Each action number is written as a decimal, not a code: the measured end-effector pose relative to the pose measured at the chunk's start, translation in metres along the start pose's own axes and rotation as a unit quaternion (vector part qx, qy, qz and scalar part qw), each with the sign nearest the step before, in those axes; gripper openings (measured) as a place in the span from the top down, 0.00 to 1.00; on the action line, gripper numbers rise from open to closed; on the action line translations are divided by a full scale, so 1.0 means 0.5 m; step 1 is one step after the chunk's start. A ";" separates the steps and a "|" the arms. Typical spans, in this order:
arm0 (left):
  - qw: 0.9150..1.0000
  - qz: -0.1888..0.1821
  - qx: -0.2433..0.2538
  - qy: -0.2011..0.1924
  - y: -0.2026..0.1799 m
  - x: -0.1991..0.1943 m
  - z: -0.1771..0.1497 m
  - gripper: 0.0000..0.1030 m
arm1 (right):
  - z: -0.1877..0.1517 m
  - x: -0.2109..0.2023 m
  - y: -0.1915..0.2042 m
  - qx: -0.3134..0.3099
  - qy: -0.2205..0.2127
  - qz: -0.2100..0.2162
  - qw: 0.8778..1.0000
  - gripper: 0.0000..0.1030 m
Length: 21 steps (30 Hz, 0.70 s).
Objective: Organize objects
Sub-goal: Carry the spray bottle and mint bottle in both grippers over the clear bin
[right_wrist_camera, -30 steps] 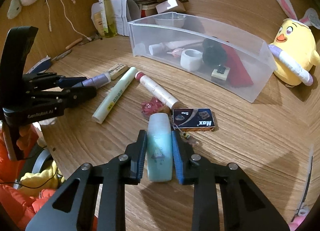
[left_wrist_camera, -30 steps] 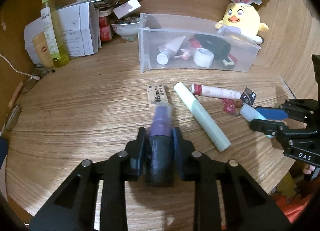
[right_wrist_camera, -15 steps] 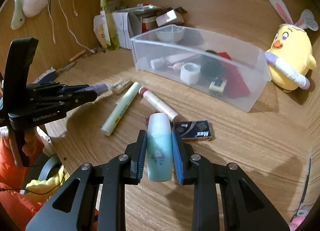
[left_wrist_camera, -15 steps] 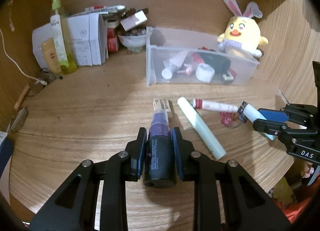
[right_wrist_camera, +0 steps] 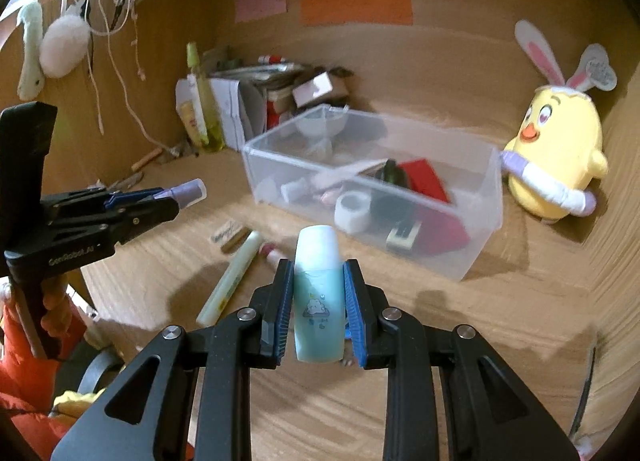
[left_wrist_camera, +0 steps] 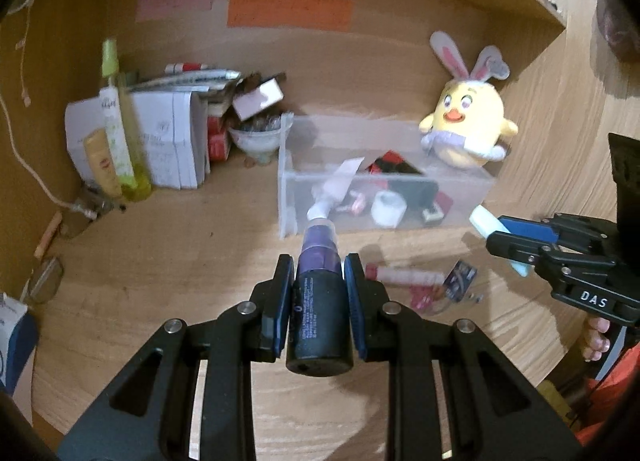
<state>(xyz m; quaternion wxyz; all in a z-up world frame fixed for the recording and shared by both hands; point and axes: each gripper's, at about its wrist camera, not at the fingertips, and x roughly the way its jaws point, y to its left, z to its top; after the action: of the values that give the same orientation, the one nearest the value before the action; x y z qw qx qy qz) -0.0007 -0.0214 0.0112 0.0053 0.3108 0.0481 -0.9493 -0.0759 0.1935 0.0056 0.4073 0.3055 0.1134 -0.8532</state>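
- Dark purple-capped bottle point(left_wrist_camera: 319, 309): clamped between the left gripper point(left_wrist_camera: 319, 293) pads, held above the desk point(left_wrist_camera: 160, 261), short of the clear bin point(left_wrist_camera: 384, 185).
- Pale blue bottle point(right_wrist_camera: 319, 297): pinched in the right gripper point(right_wrist_camera: 319, 301), also above the desk.
- Clear bin: near the desk's back edge, beside a yellow plush chick point(left_wrist_camera: 466, 129).

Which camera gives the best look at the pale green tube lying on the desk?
The right wrist view: the pale green tube lies in plain sight on the desk, left of the right gripper. The left wrist view does not show it; the left gripper and its bottle fill the foreground there.
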 end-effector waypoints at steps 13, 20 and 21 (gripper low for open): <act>0.999 -0.006 0.006 -0.031 -0.021 0.026 0.088 0.75 | 0.075 -0.017 -0.056 0.023 -0.049 -0.021 0.998 0.78; 0.999 -0.005 0.012 -0.041 -0.029 0.044 0.129 0.75 | 0.113 -0.008 -0.080 0.022 -0.061 -0.040 0.997 0.78; 0.999 -0.005 0.012 -0.042 -0.031 0.046 0.134 0.75 | 0.120 -0.006 -0.084 0.022 -0.063 -0.042 0.997 0.78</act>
<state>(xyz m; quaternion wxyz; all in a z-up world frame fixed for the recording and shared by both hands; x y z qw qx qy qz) -0.0594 -0.0119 0.0527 -0.0015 0.2703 0.0376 -0.9620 -0.1323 0.1959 0.0527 0.3707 0.2553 0.0815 -0.8892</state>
